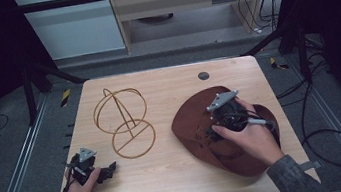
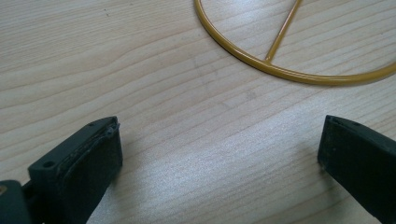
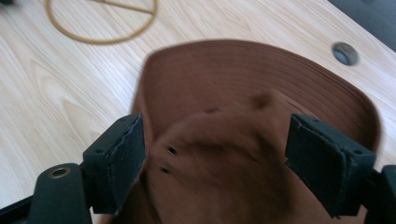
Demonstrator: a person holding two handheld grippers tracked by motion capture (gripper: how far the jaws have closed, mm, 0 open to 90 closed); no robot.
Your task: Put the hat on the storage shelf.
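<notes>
A brown felt hat (image 1: 197, 122) with a broad curved brim was seen on the right of the pale wood-grain table (image 1: 179, 175). Its crown was straddled by the wide-parted right gripper (image 3: 215, 158), nothing clamped. The left gripper (image 2: 219, 154), fully spread and empty, was held near a yellow wire stand (image 1: 124, 122) of round hoops.

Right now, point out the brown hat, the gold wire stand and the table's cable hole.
brown hat (image 1: 193, 119), high view, on its left brim.
gold wire stand (image 1: 118, 102), high view, on its slanted upright rod.
cable hole (image 1: 203, 75), high view, on the round grey cap's middle.
</notes>
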